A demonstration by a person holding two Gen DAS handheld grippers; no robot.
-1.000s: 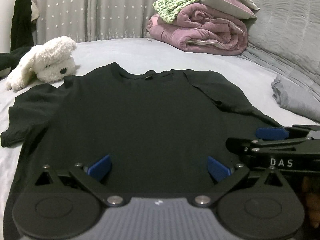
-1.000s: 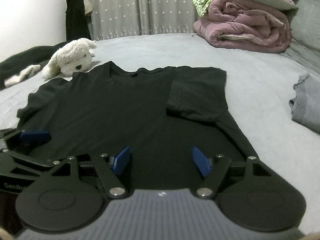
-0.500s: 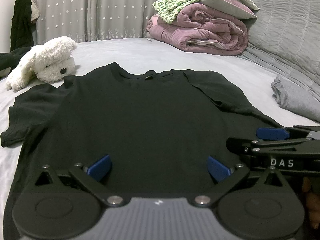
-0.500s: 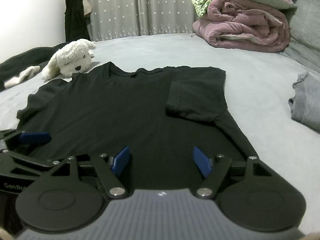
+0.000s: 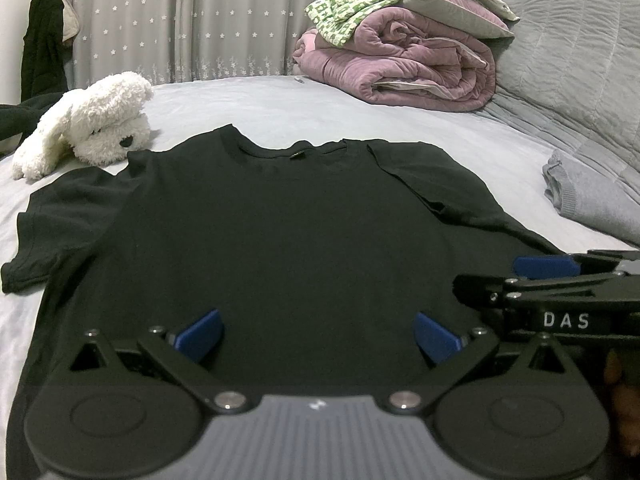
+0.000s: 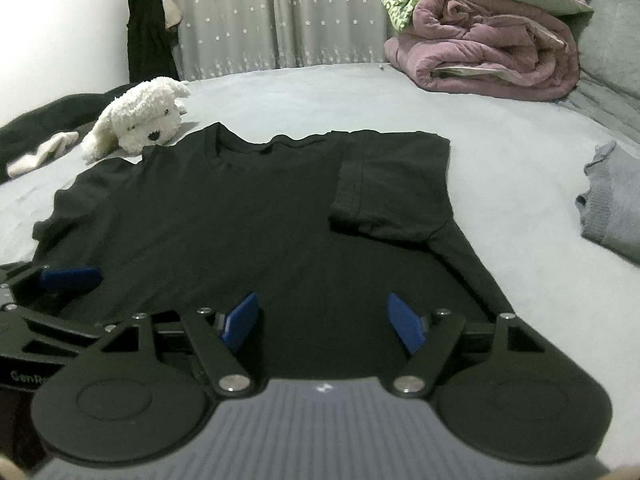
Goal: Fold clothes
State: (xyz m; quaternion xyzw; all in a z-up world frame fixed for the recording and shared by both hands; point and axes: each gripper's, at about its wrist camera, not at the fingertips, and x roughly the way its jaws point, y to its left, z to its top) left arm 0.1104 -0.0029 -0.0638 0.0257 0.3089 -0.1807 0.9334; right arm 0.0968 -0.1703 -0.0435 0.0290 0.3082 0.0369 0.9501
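Only rightward, white sock (image 6: pixel 42 152).

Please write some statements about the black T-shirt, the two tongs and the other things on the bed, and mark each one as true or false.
1. The right sleeve of the black T-shirt is folded in over the body. True.
2. The left tongs are shut on the shirt's hem. False: their jaws stand wide apart over the cloth, holding nothing.
3. A white plush dog lies beside the shirt's left shoulder. True.
4. The right tongs are open. True.
5. The purple quilt lies spread flat under the shirt. False: it is rolled up at the far end of the bed, apart from the shirt.
6. The grey garment lies on top of the shirt. False: it lies apart, to the shirt's right.
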